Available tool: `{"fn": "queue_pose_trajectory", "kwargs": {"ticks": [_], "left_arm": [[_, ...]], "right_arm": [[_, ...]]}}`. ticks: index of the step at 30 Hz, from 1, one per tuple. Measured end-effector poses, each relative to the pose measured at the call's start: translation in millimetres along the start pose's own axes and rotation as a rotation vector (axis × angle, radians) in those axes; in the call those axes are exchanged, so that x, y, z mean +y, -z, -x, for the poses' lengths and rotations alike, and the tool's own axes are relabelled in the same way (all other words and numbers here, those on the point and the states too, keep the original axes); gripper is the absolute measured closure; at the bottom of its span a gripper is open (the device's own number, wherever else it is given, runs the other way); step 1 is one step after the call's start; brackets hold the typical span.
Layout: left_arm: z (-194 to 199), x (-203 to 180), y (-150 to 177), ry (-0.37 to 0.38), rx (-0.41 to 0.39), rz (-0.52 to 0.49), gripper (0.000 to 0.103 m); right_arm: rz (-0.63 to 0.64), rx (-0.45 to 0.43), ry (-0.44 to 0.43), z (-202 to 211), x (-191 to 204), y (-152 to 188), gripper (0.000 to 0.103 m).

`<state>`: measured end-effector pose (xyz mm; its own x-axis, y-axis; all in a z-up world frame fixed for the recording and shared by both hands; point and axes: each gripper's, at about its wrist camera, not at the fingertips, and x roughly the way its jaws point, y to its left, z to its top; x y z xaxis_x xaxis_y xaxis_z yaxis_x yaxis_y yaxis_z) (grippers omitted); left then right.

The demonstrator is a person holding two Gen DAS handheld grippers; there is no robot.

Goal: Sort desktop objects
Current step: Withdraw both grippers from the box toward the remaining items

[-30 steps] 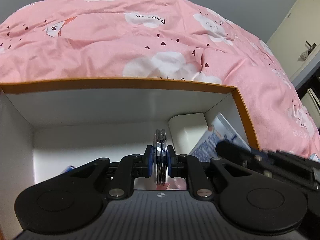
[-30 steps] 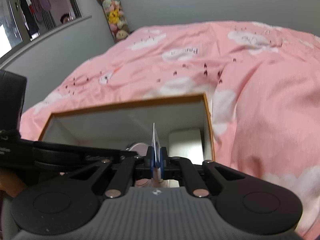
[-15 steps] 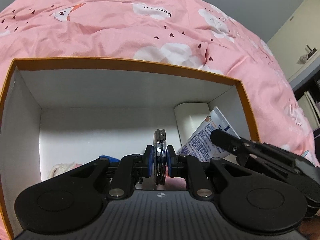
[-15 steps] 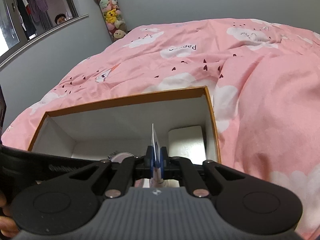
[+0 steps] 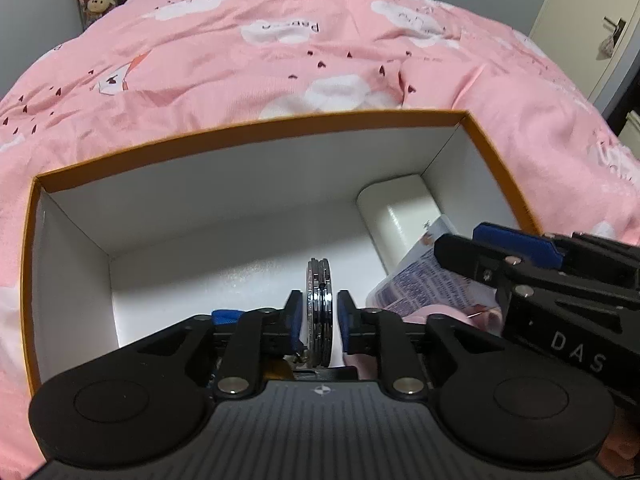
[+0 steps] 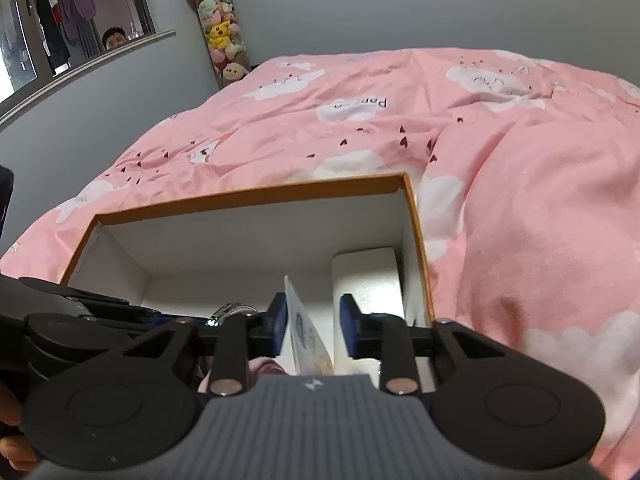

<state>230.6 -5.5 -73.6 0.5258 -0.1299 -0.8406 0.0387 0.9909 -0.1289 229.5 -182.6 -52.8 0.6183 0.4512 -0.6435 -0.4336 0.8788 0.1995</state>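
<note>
Release underway over the orange-rimmed box point(image 5: 256, 126): left gripper point(image 5: 319, 318) jaws opening around an upright metal disc point(image 5: 319, 300), right gripper point(image 6: 313, 326) jaws opening around a printed sachet point(image 6: 306, 330); recommend widening both fully before lifting clear, lest either item snag

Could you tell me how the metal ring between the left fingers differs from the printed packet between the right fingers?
The metal ring is round, dark and shiny; the printed packet is flat, thin and pale with print. The ring stands upright on edge; the packet leans against one of the right fingers. Shared: both sit over the orange-rimmed box, between opening fingers with gaps showing beside them.
</note>
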Motion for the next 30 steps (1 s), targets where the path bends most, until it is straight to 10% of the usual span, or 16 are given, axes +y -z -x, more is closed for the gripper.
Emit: {"fn": "queue_pose_trajectory", "kwargs": {"ticks": [6,30], "left_arm": [[19.4,1.6,0.9,-0.028,-0.072,0.029,0.053],[123.5,-14.7,49.3,0.005,-0.285,-0.016,0.05]], "right_arm": [[0.002,-0.014,0.014,9.8,5.1,4.6,0.06],[0.081,-0.054,0.106,83.3,31.4,34.5,0.023]]}}
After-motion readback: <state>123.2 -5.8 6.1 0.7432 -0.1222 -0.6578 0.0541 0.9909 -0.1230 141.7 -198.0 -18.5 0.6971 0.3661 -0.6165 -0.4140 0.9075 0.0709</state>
